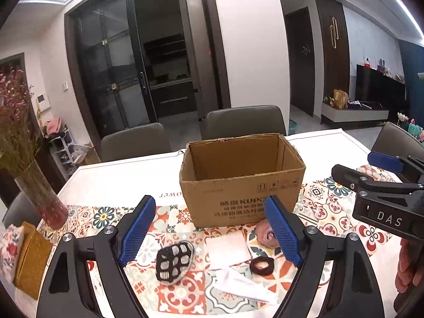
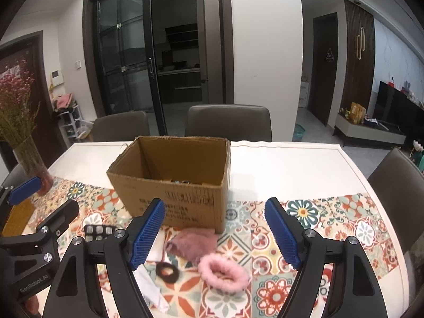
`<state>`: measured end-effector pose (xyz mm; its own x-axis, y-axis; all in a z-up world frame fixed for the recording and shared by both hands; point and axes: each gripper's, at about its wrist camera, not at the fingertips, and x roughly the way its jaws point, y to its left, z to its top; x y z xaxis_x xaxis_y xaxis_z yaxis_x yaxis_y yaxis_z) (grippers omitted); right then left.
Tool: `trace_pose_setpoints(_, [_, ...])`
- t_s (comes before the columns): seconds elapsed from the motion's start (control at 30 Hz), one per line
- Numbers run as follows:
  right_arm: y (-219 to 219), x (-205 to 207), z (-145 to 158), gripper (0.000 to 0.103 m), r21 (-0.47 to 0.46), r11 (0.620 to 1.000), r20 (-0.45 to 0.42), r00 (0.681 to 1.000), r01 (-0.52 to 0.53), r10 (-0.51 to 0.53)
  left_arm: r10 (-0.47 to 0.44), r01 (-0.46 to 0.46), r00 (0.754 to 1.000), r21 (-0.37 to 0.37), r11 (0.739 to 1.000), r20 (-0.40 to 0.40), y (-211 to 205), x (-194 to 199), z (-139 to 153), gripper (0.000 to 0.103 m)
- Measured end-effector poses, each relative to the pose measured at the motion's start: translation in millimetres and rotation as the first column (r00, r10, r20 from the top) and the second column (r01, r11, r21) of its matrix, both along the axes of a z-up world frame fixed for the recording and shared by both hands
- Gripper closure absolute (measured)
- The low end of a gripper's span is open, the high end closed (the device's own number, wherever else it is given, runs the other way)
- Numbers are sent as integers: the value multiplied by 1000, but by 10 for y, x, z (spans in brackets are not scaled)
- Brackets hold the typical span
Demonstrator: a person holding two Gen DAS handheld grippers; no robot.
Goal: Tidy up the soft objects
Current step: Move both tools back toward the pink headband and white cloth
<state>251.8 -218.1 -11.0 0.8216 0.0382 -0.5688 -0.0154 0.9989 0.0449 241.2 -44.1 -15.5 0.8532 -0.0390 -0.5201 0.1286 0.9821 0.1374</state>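
Note:
An open cardboard box (image 1: 242, 180) stands on the patterned tablecloth; it also shows in the right wrist view (image 2: 172, 182). In front of it lie a black-and-white checked pad (image 1: 173, 262), a white cloth (image 1: 233, 265), a black hair ring (image 1: 262, 265), a pink fluffy ring (image 2: 224, 271) and a pink cloth (image 2: 193, 242). My left gripper (image 1: 210, 230) is open and empty above the pad and white cloth. My right gripper (image 2: 214, 234) is open and empty above the pink items. The box holds something small, barely visible.
A glass vase of dried flowers (image 1: 39, 193) stands at the table's left, with a yellow box (image 1: 30, 262) beside it. Grey chairs (image 1: 245, 123) line the far side, and one (image 2: 397, 185) stands at the right end.

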Motion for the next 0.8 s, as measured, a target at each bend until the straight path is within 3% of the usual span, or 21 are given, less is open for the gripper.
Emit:
trace_pose_setpoints(0.43, [-107,-308,-322,24,-5,998,-45,997,-65,65,57,-59,997,-35,998,-51,-118,-425,-360,18])
trace_pose_setpoints(0.8, [-76,-369,-685,24,-61,990,-102,987,-127,121,79,-83,990,-29,996,-115,-172,-521,-781,18])
